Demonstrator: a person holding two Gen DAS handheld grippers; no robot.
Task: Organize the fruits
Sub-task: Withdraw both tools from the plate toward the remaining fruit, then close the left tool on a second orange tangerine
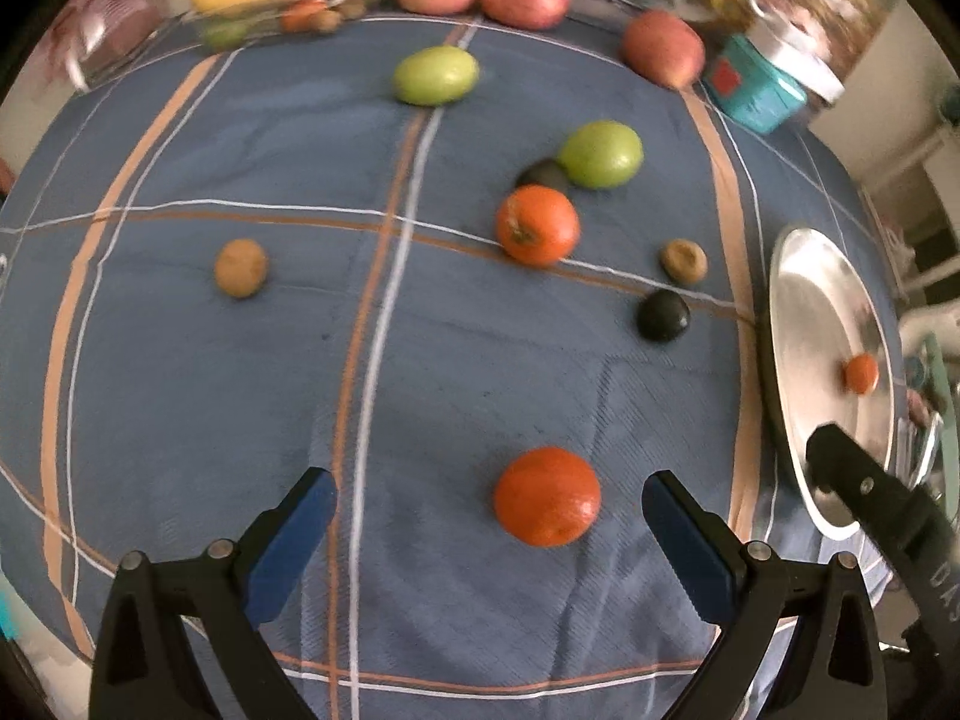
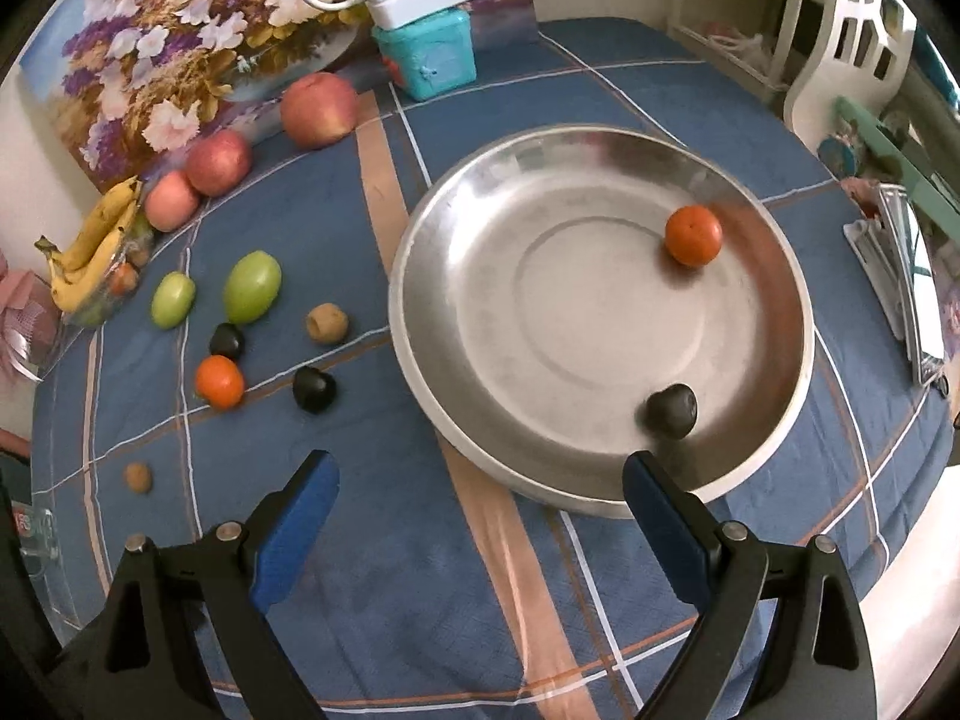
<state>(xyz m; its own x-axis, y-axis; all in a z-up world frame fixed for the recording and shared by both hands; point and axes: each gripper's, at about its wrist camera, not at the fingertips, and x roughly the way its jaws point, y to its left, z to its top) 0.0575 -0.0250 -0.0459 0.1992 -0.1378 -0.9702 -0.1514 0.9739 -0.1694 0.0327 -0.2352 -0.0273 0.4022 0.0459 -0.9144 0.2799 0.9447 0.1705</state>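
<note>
Left gripper [image 1: 489,531] w/ blue-padded jaws spread wide, holding nothing; a round orange mandarin [image 1: 546,496] lies on the blue plaid cloth of the desk [image 1: 240,396] between the two pads, nearer the right one, not touching either. Right gripper [image 2: 480,510] also wide open and empty, its right pad over the near rim of the big round stainless-steel plate [image 2: 468,276]. Inside the plate: one small orange mandarin [image 2: 693,235] toward the far-right side and one dark, almost black round fruit [image 2: 672,410] by the near rim, well apart from each other. Loose on the cloth left of the plate: two green oval fruits [image 2: 252,287], a second mandarin [image 2: 219,381] w/ a dark fruit [image 2: 227,341] just behind it, another dark fruit [image 2: 314,389], a brown kiwi-like fruit [image 2: 327,323] close to the plate rim and a smaller brown one [image 2: 137,476] toward the desk's left edge. Along the far edge: three red apples [image 2: 318,109], a bunch of yellow bananas [image 2: 90,246] on a clear tray w/ other small fruit, a teal box [image 2: 429,60] w/ a red label too blurred to read, a white power strip on top. In the left wrist view the black arm of the other gripper shows pale letters, prob. "DAS", partly cut off.
</note>
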